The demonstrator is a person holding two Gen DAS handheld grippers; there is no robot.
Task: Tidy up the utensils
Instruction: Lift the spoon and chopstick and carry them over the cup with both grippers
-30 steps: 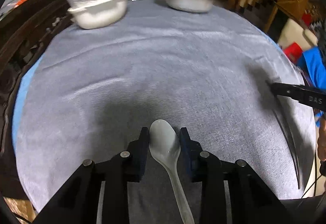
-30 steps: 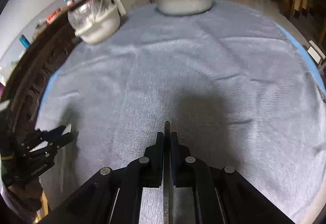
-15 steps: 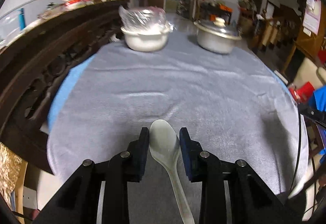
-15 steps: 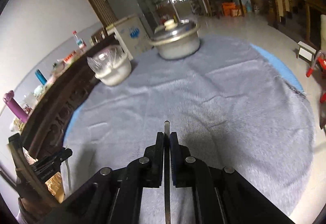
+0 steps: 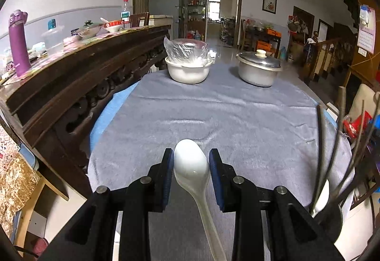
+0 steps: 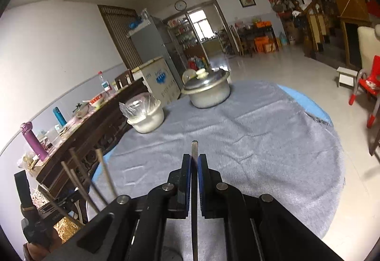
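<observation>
- The left hand-held gripper (image 5: 192, 161) is clamped on a white spoon (image 5: 193, 169): its bowl sits between the two blue-padded fingers and points forward, and its handle runs back under the camera.
- The right hand-held gripper (image 6: 194, 166) is pinched tight on a thin metal utensil (image 6: 194, 180) held edge-on; only its flat tip pokes out beyond the pads, so what kind of utensil it is cannot be told.
- Both are held above the near part of a round bench covered with a grey cloth (image 5: 225, 118), with a blue layer showing at its rim.
- A carved dark wooden sideboard (image 5: 71, 76) runs along the left of the bench, loaded with bottles and dishes.
- At the far side of the bench stand a lidded metal pot (image 5: 257, 68) and, just beside it on the left, a white bowl (image 5: 188, 68) covered with clear plastic.
- In the left wrist view, several slim sticks and a spoon stand in a dark holder (image 5: 330, 216) at the near right edge.
</observation>
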